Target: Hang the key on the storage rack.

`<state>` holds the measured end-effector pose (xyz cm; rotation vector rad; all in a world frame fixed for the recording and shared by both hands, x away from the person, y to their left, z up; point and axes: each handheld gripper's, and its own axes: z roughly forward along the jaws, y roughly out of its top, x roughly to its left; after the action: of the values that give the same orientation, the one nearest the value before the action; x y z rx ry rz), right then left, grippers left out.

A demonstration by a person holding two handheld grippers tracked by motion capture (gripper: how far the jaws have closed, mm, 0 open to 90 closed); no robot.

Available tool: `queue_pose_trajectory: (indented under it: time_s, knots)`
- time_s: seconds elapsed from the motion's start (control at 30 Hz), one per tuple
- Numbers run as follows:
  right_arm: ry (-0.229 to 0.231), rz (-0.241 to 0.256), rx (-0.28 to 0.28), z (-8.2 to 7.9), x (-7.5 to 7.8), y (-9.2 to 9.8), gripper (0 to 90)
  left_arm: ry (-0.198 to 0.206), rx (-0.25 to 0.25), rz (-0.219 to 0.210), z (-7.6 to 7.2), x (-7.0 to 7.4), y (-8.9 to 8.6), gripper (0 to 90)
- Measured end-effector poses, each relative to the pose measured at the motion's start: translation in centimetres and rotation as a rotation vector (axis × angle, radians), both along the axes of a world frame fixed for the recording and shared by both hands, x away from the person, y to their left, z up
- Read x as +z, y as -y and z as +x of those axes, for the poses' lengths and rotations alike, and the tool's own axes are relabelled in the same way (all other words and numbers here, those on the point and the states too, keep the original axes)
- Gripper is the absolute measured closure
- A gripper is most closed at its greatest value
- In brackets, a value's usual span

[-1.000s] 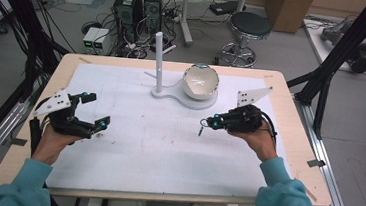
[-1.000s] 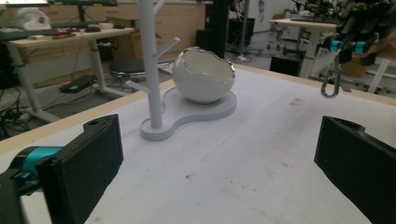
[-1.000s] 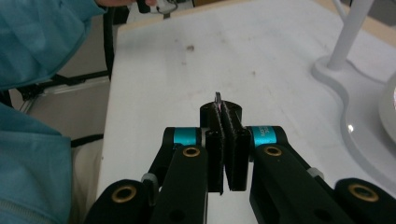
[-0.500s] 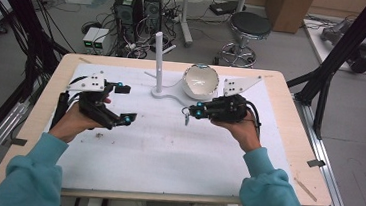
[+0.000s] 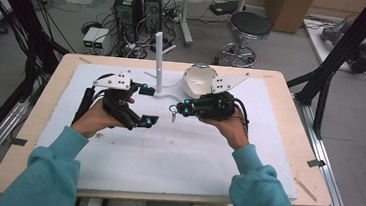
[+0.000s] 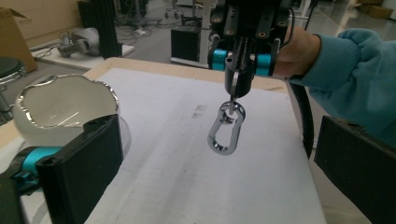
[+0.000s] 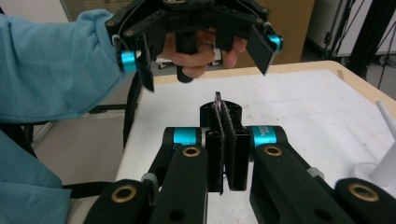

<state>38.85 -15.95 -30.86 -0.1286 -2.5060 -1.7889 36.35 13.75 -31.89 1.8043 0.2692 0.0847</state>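
Note:
A silver carabiner [image 6: 226, 133] hangs from a thin ring pinched in my right gripper [image 6: 238, 79], which is shut. In the high view the right gripper [image 5: 184, 108] points left over the middle of the white mat [image 5: 166, 152], with the carabiner [image 5: 173, 115] dangling at its tip. My left gripper [image 5: 146, 105] faces it from the left, jaws wide open and nothing between them. In the left gripper view the carabiner hangs level with the gap between the open jaws, a little beyond them. The right gripper view shows its own pads [image 7: 232, 140] pressed together on the ring's edge [image 7: 217, 100].
A white bowl [image 5: 199, 79] lies tipped behind the right gripper. Next to it stands a white post on a flat base [image 5: 158, 55], just behind the left gripper. The mat covers a wooden table [image 5: 289, 122]. A stool and computer cases stand on the floor beyond the table.
Both hands have moved inward and away from the person, from the table's sides to its middle. The grippers now face each other closely, and the carabiner hangs between them.

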Motion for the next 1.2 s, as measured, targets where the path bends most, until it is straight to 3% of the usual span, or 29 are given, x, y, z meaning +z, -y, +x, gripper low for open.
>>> queue_pose_trajectory:
  time_s: [0.23, 0.53, 0.93, 1.2]
  knots:
    - [-0.006, 0.006, 0.008, 0.1, -0.1, -0.2, 88.7, -0.004, -0.032, 0.013, 0.0, -0.2, 1.3, 2.4]
    - [-0.009, 0.011, 0.016, 0.0, -0.2, -0.4, 88.7, -0.013, -0.082, 0.005, 0.1, -0.2, 2.0, 22.9]
    - [-0.02, 0.014, 0.022, 0.1, -0.3, -0.5, 88.7, -0.01, -0.098, 0.0, 0.1, 0.0, 1.5, 55.1]
    - [-0.03, 0.02, 0.028, 0.1, -0.3, -0.4, 88.7, 0.001, -0.102, 0.0, 0.1, 0.1, 1.4, 69.4]
